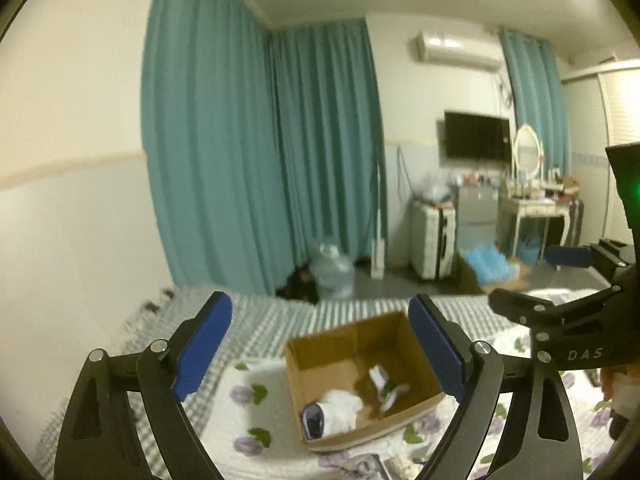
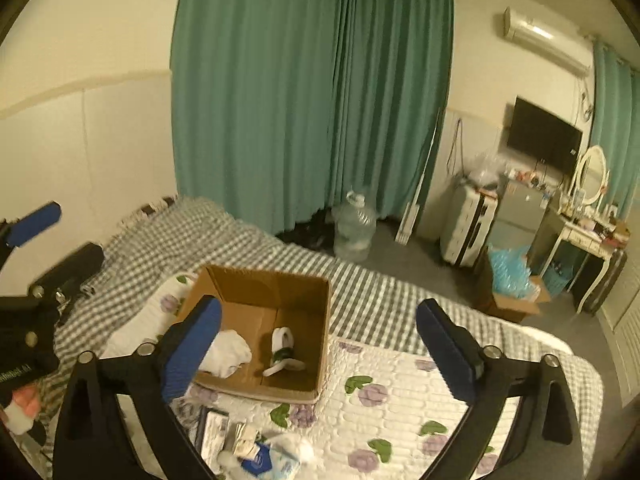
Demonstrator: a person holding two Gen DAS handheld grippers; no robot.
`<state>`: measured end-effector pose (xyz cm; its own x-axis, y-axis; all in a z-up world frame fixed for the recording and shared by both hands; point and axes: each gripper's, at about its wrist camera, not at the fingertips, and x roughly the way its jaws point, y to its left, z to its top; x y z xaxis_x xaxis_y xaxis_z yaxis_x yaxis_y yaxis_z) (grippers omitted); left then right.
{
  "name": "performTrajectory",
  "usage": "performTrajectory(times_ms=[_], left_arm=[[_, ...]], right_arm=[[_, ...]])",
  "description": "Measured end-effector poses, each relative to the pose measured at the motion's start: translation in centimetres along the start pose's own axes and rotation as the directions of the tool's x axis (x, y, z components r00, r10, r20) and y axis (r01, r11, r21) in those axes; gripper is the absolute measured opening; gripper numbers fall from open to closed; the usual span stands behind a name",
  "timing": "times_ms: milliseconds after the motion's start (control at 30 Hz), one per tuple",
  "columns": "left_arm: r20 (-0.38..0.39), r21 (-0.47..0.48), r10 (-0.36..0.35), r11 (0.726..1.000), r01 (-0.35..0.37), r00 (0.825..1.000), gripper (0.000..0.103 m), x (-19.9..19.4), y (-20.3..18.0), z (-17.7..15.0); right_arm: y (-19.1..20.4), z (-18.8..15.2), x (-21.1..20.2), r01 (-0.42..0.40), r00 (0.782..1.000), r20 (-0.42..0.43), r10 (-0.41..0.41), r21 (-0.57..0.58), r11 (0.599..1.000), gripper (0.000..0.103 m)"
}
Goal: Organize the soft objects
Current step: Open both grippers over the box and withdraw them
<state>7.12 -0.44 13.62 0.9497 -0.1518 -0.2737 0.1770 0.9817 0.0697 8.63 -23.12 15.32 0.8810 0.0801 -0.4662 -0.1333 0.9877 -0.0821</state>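
An open cardboard box stands on the bed. Inside lie a bunched white cloth, a rolled white-and-green sock and a dark blue piece. My left gripper hovers above the box, open, nothing between its blue pads. My right gripper hangs open and bare over the box's right side. Each gripper shows at the edge of the other's view. A small heap of soft items lies on the quilt in front of the box.
The bed carries a floral quilt over a grey checked blanket. Beyond its foot stand a water jug, a suitcase, a floor box of blue stuffing and a dressing table. Teal curtains hang behind.
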Motion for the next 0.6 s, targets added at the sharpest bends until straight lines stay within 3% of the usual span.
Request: performTrajectory(times_ms=[133,300,600], left_arm=[[0.031,0.004,0.013,1.000,-0.013,0.999,0.092,-4.2,0.0,0.9],[0.023,-0.021,0.003,1.000,-0.003,1.000,0.092,-6.7,-0.5,-0.2],[-0.127,-0.035,0.002,0.999,-0.006,0.992,0.092,-5.5,-2.5,-5.7]], right_arm=[[0.4,-0.2,-6.1,0.046,0.997,0.059,-0.044,-0.030,0.998,0.102],[0.3,-2.0,-10.3,0.094,0.992,0.087,-0.090,-0.040,0.995,0.102],[-0.7,-6.8,-10.8,0.071,0.995,0.072,-0.070,-0.006,0.997,0.102]])
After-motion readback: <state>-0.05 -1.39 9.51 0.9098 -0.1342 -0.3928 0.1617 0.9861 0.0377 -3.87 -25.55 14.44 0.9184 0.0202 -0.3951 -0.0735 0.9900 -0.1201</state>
